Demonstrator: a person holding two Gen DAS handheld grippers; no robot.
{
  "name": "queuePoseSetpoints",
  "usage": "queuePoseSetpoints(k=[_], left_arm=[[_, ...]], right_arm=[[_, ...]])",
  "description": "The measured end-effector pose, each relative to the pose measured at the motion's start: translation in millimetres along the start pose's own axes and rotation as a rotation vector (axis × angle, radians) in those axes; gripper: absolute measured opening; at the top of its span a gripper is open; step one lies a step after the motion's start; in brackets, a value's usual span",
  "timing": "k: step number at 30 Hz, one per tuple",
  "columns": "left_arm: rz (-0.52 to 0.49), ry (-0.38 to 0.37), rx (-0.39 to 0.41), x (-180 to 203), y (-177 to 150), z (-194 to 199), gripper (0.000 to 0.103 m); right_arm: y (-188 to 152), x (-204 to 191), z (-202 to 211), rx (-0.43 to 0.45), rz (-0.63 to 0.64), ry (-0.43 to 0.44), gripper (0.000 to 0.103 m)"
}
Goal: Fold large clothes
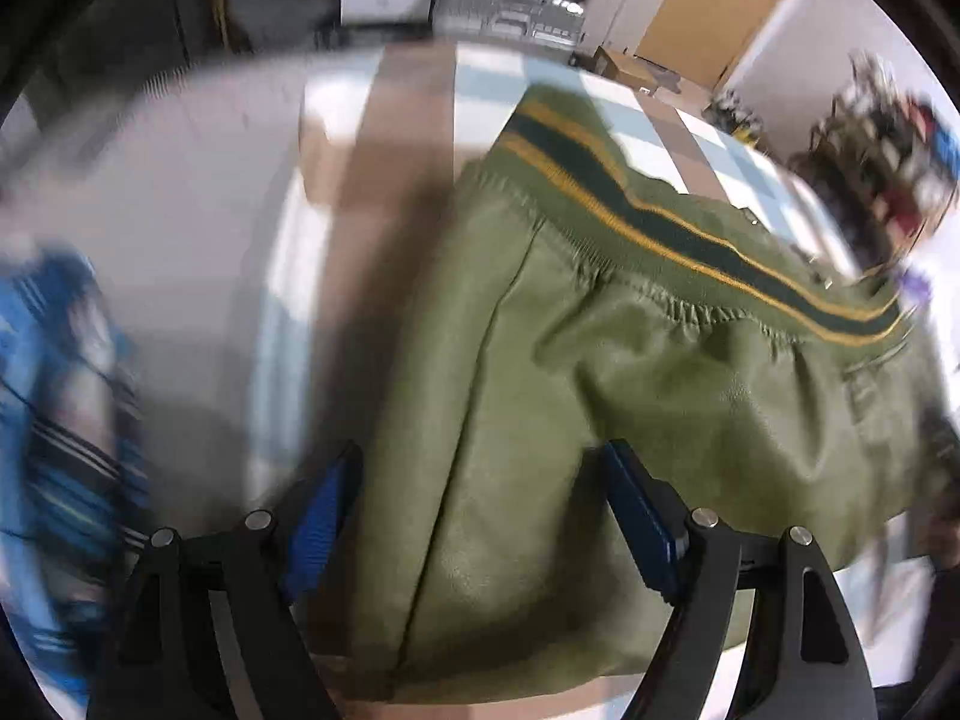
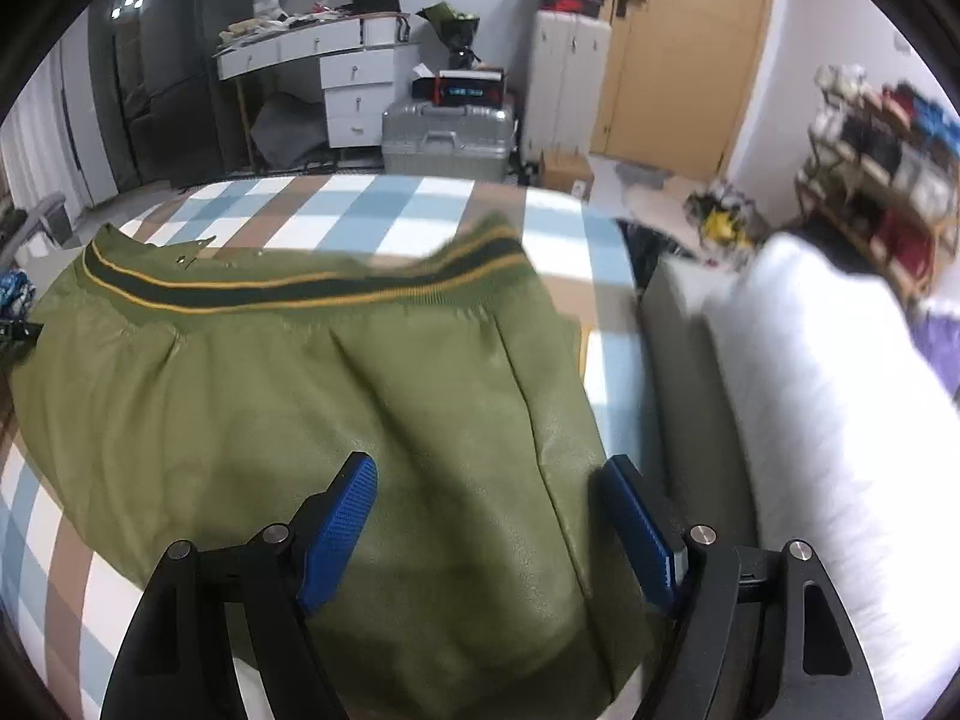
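An olive-green jacket (image 2: 336,420) lies spread flat on the bed, over a bedspread (image 2: 372,210) checked in pale blue, white and tan. Its ribbed hem (image 2: 300,291), dark green with two thin yellow lines, runs along the jacket's far edge, towards the foot of the bed, and the smooth leather-like body reaches back towards both grippers.

The right gripper (image 2: 489,522) hangs above the near part of the jacket, close to its right-hand edge. Its blue-padded fingers (image 2: 342,534) stand well apart, with only the green cloth below showing in the gap between them; I cannot tell from here whether the tips touch it. The left gripper (image 1: 480,528) is over the jacket's opposite side, just inside the edge where the green meets the checked bedspread. Its fingers (image 1: 645,531) are likewise spread wide and grip nothing; this view is smeared with blur.

Just beside the jacket's right edge, past a strip of bedspread, a white pillow or duvet (image 2: 828,420) lies lengthwise. Beyond the jacket's hem, off the end of the bed, stand a silver hard case (image 2: 447,138), a white desk with drawers (image 2: 336,66) and a wooden door (image 2: 690,48). Further right of the jacket, against the wall, a cluttered shelf rack (image 2: 882,174) shows, too blurred to read. To the jacket's left, something blue and striped (image 1: 66,420) shows, also too blurred to make out.
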State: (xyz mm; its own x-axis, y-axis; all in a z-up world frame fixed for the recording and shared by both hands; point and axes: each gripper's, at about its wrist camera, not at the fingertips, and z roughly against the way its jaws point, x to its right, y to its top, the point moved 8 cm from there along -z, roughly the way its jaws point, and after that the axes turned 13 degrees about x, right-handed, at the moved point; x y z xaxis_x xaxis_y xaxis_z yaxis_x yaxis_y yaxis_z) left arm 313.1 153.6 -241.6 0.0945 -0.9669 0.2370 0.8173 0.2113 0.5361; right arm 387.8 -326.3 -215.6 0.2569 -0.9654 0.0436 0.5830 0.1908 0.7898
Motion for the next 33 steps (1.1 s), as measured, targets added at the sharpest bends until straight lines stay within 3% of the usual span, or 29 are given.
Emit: queuePoseSetpoints(k=[2,3,5,7,8,10,15,18,26,28,30,32,33], left_arm=[[-0.047,-0.037,-0.007,10.1,-4.6,4.8,0.073],[-0.063,-0.052,-0.024,15.3,-10.1,5.9,0.063],[-0.124,-0.014,-0.018,23.0,-15.3,9.2,0.056],[-0.153,-0.001,-0.012,30.5,-21.8,17.0,0.046],[-0.156,0.0,-0.013,31.9,-23.7,18.0,0.042],[-0.157,-0.001,-0.02,32.7,-32.9,25.6,0.038],[-0.221,0.019,-0.022,37.0,-60.0,39.4,0.036],[-0.186,-0.008,-0.033,37.3,-76.7,48.5,0.034],[-0.136,-0.064,-0.065,11.7,-131.0,111.1,0.031],[-0.113,-0.044,-0.059,1.6,-125.3,115.5,0.034],[-0.095,0.027,0.0,-9.7,-118.1,133.3,0.034],[-0.113,0.117,0.091,-17.9,-100.4,151.4,0.035],[-0.128,0.146,0.148,-16.8,-87.5,163.9,0.037]], right_arm=[[-3.8,-1.6,-4.0,-0.011,-0.033,0.044,0.079],[-5.3,-2.3,-5.5,-0.018,-0.053,0.068,0.078],[-10.2,0.7,-10.3,-0.034,-0.093,0.109,0.071],[-18.1,2.5,-5.3,-0.046,-0.137,0.151,0.053],[-22.6,2.4,0.4,-0.051,-0.151,0.164,0.05],[-33.6,-6.3,6.7,-0.078,-0.195,0.228,0.027],[-74.0,-22.6,39.6,-0.097,-0.186,0.259,0.027],[-93.7,-28.3,70.7,-0.111,-0.273,0.308,0.025],[-147.6,-64.2,160.3,-0.184,-0.292,0.461,0.024],[-148.0,-62.8,179.1,-0.156,-0.249,0.405,0.024],[-135.7,-49.7,192.7,-0.081,-0.241,0.327,0.025],[-114.4,-29.1,202.7,0.009,-0.262,0.257,0.039],[-105.1,-22.6,208.5,0.053,-0.295,0.267,0.058]])
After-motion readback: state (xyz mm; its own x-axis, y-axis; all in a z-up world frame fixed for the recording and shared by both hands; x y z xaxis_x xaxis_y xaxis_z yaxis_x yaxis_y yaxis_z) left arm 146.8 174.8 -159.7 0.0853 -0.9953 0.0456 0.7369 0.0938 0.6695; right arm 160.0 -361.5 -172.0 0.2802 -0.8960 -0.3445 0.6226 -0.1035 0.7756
